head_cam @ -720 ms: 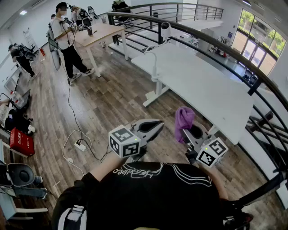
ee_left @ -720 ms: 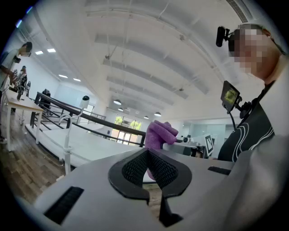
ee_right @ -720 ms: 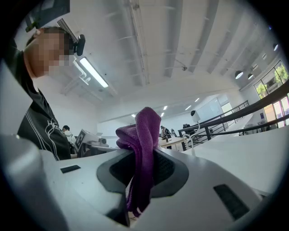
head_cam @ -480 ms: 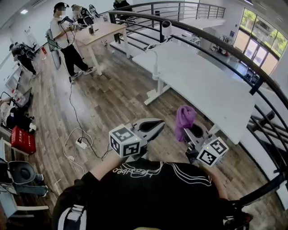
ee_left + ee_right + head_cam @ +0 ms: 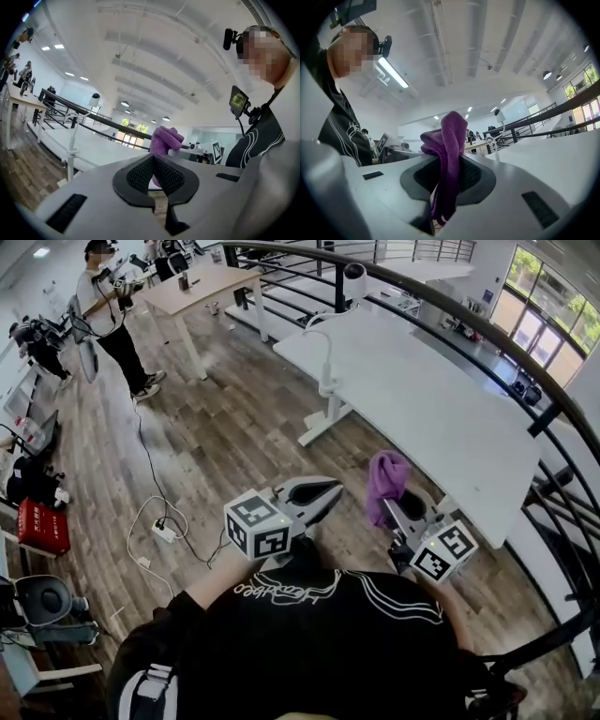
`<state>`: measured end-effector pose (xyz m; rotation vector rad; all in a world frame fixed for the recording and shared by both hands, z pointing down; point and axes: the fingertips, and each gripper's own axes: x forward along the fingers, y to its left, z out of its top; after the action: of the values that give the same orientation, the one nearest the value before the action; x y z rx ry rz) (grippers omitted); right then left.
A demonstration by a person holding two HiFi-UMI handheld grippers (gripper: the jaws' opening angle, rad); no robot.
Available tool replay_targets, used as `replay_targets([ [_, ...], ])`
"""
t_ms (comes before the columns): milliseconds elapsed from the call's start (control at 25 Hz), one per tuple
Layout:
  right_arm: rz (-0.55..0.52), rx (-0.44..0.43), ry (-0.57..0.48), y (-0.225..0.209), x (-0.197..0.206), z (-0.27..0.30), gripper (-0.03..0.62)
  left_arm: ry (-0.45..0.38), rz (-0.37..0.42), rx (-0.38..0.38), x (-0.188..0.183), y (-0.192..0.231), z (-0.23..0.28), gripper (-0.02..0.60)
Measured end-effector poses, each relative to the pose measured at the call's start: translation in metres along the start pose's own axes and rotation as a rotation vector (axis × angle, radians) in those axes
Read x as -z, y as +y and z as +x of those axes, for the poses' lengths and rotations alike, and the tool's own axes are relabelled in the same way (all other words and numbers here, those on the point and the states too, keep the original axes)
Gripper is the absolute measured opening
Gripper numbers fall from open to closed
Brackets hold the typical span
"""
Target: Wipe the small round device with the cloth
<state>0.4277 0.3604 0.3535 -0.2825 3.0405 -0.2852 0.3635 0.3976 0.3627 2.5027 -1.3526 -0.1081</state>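
The small round white device (image 5: 353,277) sits on top of a white gooseneck stand (image 5: 325,362) at the far left edge of the white table (image 5: 431,409); it also shows small in the left gripper view (image 5: 94,99). My right gripper (image 5: 396,507) is shut on a purple cloth (image 5: 386,478), which stands up out of the jaws (image 5: 449,140) close to my chest. My left gripper (image 5: 323,491) is beside it, shut with nothing between its pads (image 5: 140,173). The purple cloth (image 5: 165,140) shows just beyond it. Both grippers are well short of the device.
A dark railing (image 5: 487,334) curves behind and to the right of the table. Another person (image 5: 105,306) stands by a wooden desk (image 5: 202,285) at the far left. A power strip and cables (image 5: 164,532) lie on the wooden floor. Chairs and bags line the left edge.
The head view has shifted, so the table and device sit a little nearer and higher. Both grippers stay in place, and the cloth is still clamped in the right one.
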Motion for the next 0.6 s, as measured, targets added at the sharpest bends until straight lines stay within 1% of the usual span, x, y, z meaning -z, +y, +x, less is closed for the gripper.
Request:
replay_targets([
  [280,0.041,0.006,0.011,-0.064,-0.014,0.096,0.066,0.015,-0.029,0.009,-0.042,0.107,0.025,0.008],
  [600,0.071,0.046,0.007,-0.162,-0.034,0.219,0.066,0.058,-0.036,0.047,-0.093,0.253,0.069,0.008],
])
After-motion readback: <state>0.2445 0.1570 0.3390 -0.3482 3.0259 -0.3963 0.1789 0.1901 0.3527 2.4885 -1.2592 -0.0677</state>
